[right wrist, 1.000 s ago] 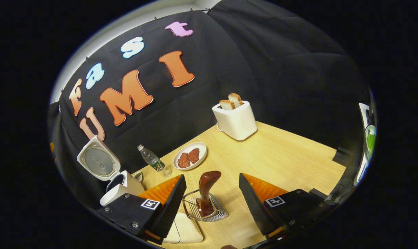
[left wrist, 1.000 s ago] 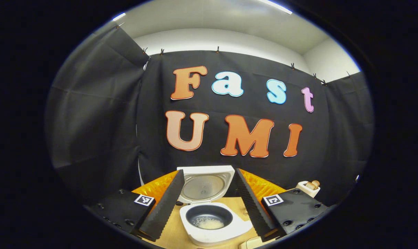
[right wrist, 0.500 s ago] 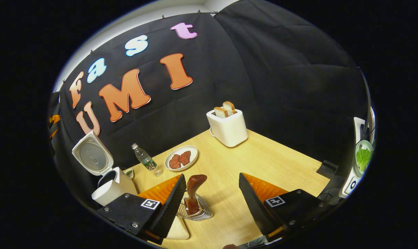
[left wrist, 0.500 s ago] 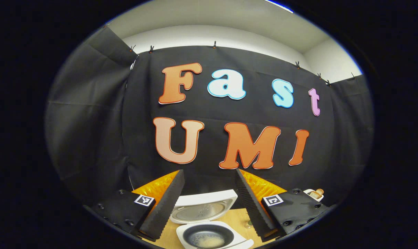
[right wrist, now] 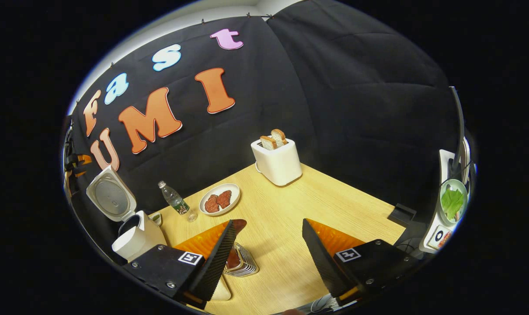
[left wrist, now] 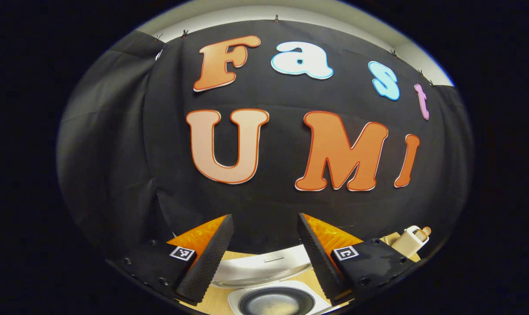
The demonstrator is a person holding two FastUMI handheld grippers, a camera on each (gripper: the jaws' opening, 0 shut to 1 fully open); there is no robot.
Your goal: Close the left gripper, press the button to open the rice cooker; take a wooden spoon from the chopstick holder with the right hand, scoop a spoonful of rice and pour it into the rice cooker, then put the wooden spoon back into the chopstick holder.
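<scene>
Rice cooker (right wrist: 129, 227) stands lid up on the desk (right wrist: 317, 205). Wooden spoon (right wrist: 237, 225) sits in the chopstick holder (right wrist: 242, 264), just right of the cooker. Right gripper (right wrist: 266, 253) fingers apart, empty; left gripper (left wrist: 262, 251) likewise, above the cooker. Final step apparently done; next: withdraw.

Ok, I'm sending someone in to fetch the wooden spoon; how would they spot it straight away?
Start at the rice cooker, lid up, at the table's left end. Just right of it stands a wire chopstick holder, in front of the plate of meat. The wooden spoon stands in it, dark reddish brown and glossy, the sole utensil there.
</scene>
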